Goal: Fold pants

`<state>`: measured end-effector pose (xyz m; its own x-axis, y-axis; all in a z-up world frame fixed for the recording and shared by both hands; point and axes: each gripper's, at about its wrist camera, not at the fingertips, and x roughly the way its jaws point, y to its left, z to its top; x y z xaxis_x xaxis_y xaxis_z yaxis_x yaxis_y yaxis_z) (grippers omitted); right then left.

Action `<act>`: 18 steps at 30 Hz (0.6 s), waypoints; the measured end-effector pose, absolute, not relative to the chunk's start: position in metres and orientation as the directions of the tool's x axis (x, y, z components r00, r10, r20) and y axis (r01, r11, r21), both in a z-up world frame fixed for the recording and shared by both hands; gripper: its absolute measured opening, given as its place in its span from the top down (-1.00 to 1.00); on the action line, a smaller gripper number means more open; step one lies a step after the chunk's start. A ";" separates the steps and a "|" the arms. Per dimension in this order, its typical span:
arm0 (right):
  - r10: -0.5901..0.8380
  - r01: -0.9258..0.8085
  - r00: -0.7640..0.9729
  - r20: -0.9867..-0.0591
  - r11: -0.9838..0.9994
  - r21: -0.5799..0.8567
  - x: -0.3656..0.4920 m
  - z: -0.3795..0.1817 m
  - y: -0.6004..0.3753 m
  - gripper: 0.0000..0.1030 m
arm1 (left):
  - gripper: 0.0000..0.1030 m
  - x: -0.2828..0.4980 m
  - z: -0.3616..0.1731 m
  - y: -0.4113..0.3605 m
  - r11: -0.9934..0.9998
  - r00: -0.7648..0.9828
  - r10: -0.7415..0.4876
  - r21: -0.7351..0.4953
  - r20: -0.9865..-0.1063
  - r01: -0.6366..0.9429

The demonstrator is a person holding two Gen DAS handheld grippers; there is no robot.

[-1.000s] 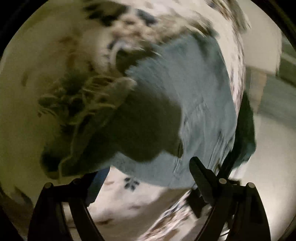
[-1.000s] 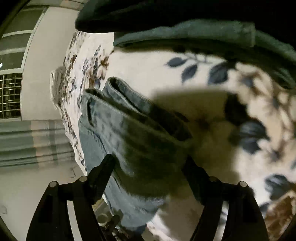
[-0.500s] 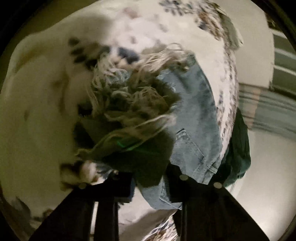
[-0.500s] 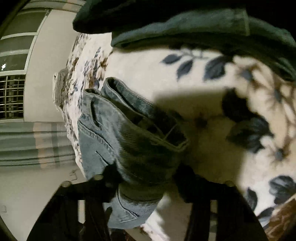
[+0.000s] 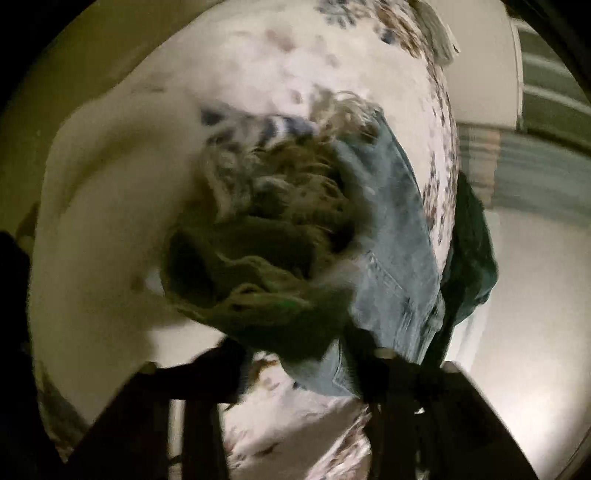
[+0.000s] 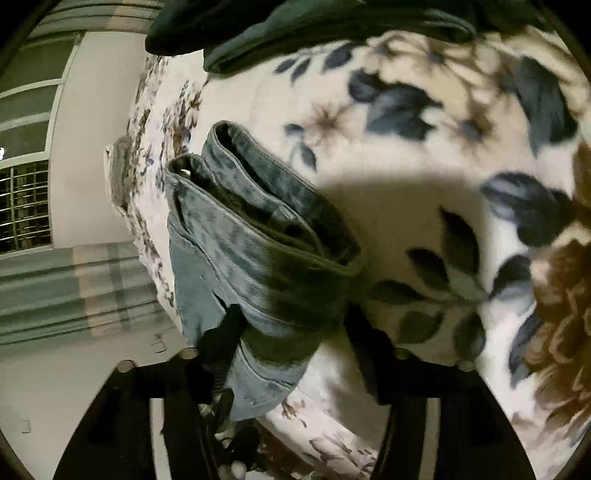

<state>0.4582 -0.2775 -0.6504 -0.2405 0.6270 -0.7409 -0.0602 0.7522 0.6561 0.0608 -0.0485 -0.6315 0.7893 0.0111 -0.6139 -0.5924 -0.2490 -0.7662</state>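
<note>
Light blue denim pants [image 5: 391,236] lie on a floral bedspread [image 5: 122,229]. In the left wrist view my left gripper [image 5: 295,354] is shut on the frayed leg hems [image 5: 280,206], bunched and lifted above the bed; the image is blurred. In the right wrist view my right gripper [image 6: 291,328] is closed on the folded waistband end of the pants [image 6: 236,236], whose two layers stand open toward the camera.
A dark green garment [image 6: 332,26] lies at the far side of the bed, and also shows in the left wrist view [image 5: 472,258]. A barred window [image 6: 22,206] and striped curtain [image 6: 74,291] are beyond the bed edge.
My left gripper closed on the frayed hems and carried them over the pants. My right gripper closed on the waistband and lifted it slightly.
</note>
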 end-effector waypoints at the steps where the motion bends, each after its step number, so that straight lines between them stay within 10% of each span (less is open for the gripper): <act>1: 0.630 -0.072 -0.243 -0.738 0.747 0.661 0.456 -0.650 -0.279 -0.30 | -0.22 0.063 -0.634 -0.049 -0.251 0.790 0.011 -0.767 -0.613 -0.591; 5: 0.623 -0.123 -0.229 -0.748 0.744 0.657 0.449 -0.654 -0.283 -0.26 | -0.27 0.079 -0.637 -0.042 -0.237 0.792 0.006 -0.770 -0.611 -0.592; 7: 0.617 -0.149 -0.176 -0.767 0.754 0.640 0.449 -0.649 -0.282 0.14 | -0.27 0.087 -0.633 -0.036 -0.216 0.785 0.001 -0.766 -0.620 -0.605; 18: 0.404 -0.323 -0.124 -0.906 0.847 0.422 0.451 -0.609 -0.244 0.03 | -0.27 0.110 -0.621 -0.018 -0.073 0.740 -0.083 -0.736 -0.668 -0.673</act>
